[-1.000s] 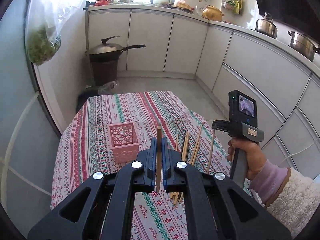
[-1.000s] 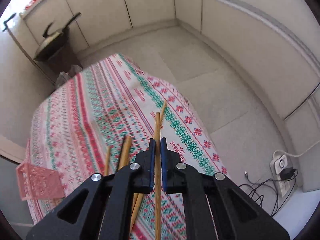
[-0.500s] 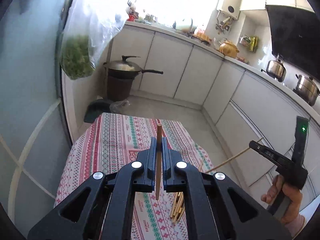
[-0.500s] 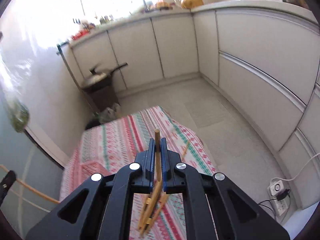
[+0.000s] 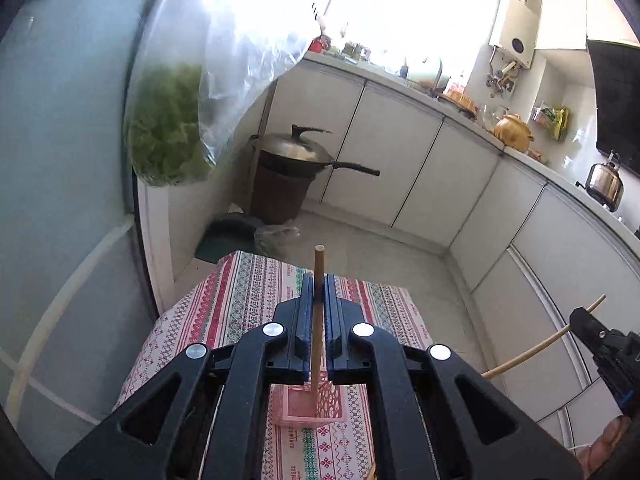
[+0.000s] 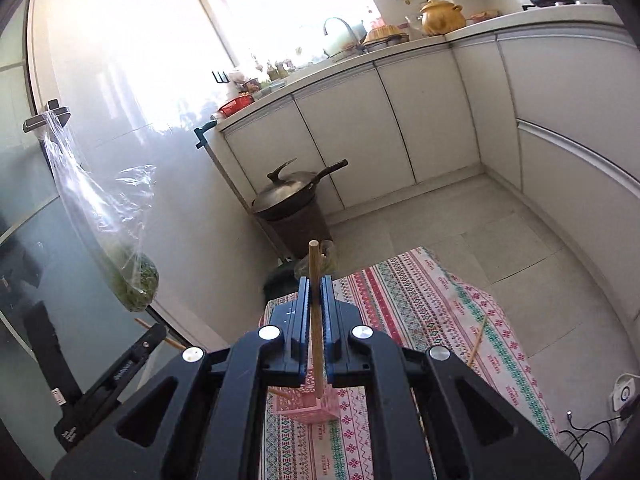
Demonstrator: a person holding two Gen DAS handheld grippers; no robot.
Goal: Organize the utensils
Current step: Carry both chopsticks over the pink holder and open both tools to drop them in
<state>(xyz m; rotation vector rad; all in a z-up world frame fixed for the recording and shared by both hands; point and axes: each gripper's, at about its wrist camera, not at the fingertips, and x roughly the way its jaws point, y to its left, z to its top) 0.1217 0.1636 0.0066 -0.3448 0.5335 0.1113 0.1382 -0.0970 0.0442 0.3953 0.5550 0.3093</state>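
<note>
Nearest in the left wrist view, the left gripper [image 5: 319, 292] is seen closed tightly on a wooden chopstick [image 5: 317, 320], which is held nearly upright between the blue pads, its top end standing above the fingertips and its lower end hanging over the pink basket [image 5: 308, 406]. The basket is set on the patterned tablecloth [image 5: 248, 300] close to the table's near edge, directly under the gripper. In the right wrist view, the right gripper [image 6: 316, 296] is likewise clamped on a second chopstick [image 6: 316, 320], held upright, with its lower tip pointed at the same pink basket [image 6: 308, 404]; whether the tip is inside cannot be told. Another chopstick tip [image 6: 278, 393] is seen at the basket's left rim. One loose chopstick [image 6: 477, 340] is left lying near the right edge of the cloth. At the left of that view the other gripper is visible from the side. Beyond the table's far edge, a lidded wok [image 5: 294, 152] is set on a dark bin on the floor, and a clear bag of greens [image 5: 168, 120] is hung by the wall. Farthest off, white cabinets [image 6: 360, 120] are topped by a counter bearing a yellow pot [image 6: 440, 16].
</note>
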